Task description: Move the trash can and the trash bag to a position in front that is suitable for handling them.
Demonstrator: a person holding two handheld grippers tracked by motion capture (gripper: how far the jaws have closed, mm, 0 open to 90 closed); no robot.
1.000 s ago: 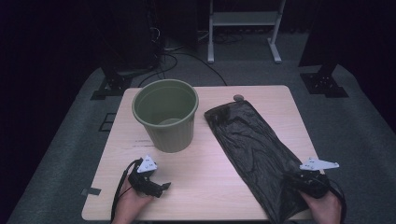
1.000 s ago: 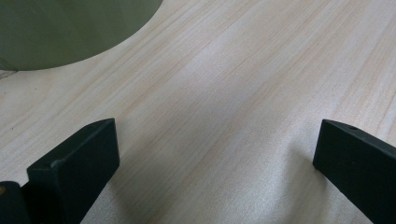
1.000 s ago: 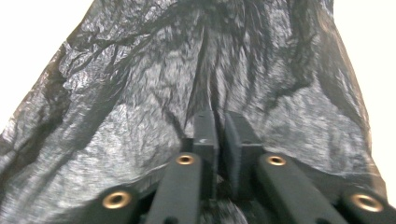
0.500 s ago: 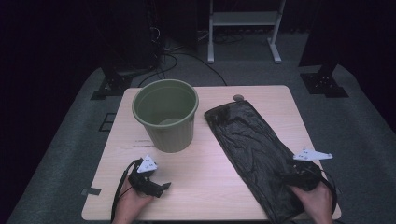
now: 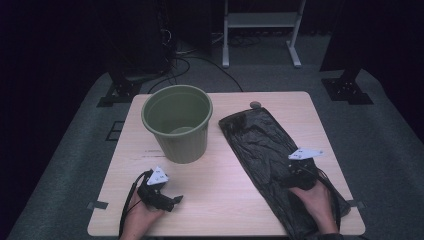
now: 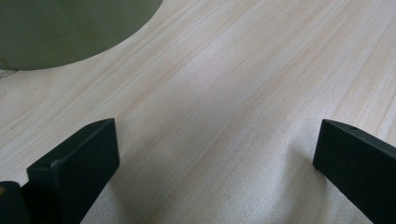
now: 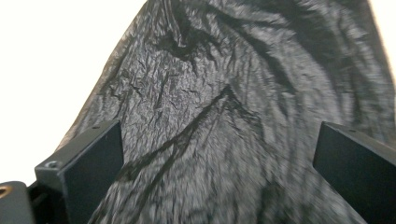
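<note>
**High view: right gripper over the bag, jaws wide, nothing gripped**

High view: black plastic bag (image 5: 265,150) lies flat and crinkled on the right half of the wooden table (image 5: 225,200), running from near the far edge down to the near right corner. Right gripper (image 5: 295,175) sits over the bag's near half. Its jaws have just been opening; right gripper view shows them spread wide with bag film (image 7: 219,121) beneath and between them, pads not pressing on it.

Left gripper (image 5: 172,201) rests at the near-left of the table, well apart from the bag. Left gripper view: jaws wide apart, bare wood between, nothing held. Green bucket (image 5: 177,122) stands upright just beyond it, left of the bag.
</note>
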